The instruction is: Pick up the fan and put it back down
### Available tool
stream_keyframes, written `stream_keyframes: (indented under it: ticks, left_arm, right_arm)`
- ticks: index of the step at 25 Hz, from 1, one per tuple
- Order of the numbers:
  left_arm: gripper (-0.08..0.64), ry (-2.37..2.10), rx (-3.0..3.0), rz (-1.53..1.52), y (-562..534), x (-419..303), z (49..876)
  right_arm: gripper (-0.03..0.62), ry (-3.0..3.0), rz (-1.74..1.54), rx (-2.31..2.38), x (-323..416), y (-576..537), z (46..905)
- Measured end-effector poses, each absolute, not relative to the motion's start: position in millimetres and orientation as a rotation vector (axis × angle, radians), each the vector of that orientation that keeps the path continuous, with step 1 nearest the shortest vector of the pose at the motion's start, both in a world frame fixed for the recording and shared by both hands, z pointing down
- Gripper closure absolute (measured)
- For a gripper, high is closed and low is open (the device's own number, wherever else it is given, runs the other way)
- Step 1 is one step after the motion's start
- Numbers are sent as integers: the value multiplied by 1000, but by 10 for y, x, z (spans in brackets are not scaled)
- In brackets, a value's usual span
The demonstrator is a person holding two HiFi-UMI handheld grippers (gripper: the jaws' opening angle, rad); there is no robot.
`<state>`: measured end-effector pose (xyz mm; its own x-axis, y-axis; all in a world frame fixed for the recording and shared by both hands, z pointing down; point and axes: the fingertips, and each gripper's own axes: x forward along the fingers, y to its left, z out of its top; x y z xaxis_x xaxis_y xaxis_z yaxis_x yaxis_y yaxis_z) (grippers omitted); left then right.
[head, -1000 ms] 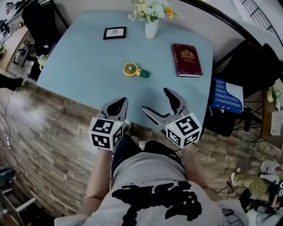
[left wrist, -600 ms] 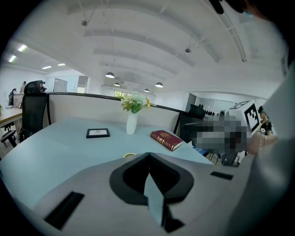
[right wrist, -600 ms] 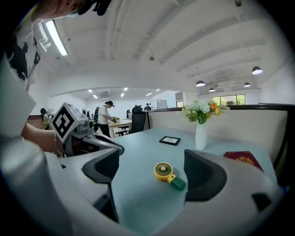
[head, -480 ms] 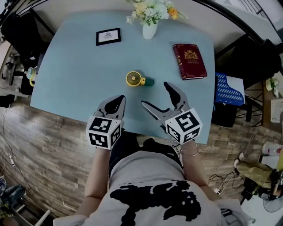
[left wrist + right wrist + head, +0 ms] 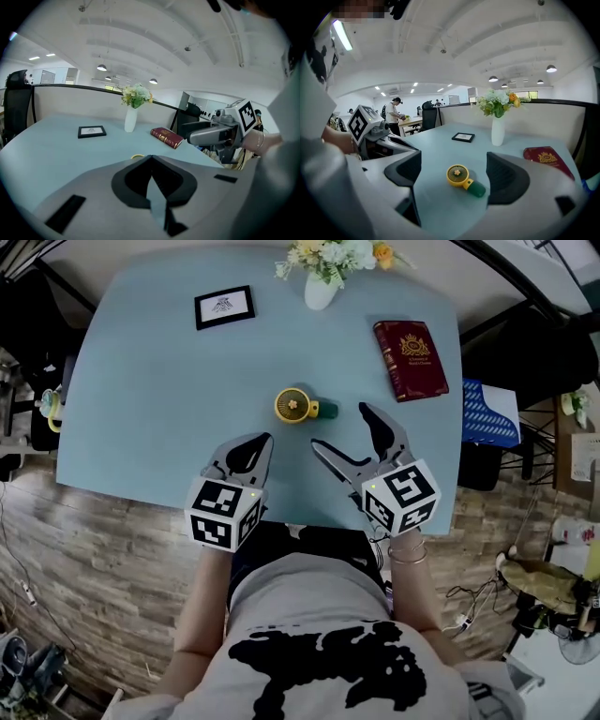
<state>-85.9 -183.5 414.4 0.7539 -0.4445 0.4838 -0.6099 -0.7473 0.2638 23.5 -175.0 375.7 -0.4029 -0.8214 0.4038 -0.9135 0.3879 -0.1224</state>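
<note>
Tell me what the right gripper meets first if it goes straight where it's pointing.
Probably the fan, lying on the table centred ahead of the right gripper, whose jaws stand open; depth is unclear.

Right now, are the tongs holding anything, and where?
Nothing is held. The right tongs are open, the fan untouched on the table ahead; the left tongs are shut, empty.

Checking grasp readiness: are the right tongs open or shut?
Open: the right tongs stand wide apart, nothing gripped; the yellow handheld fan lies ahead of them, untouched.
</note>
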Motion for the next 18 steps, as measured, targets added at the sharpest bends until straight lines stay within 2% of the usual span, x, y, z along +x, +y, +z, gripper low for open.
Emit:
stream_keyframes:
  ticks: [18]
  left_arm:
    - [549,-692,2515,576,-1863,-742,4451]
  right_arm:
    - [176,-2307,570,1463,218,-1732,4064]
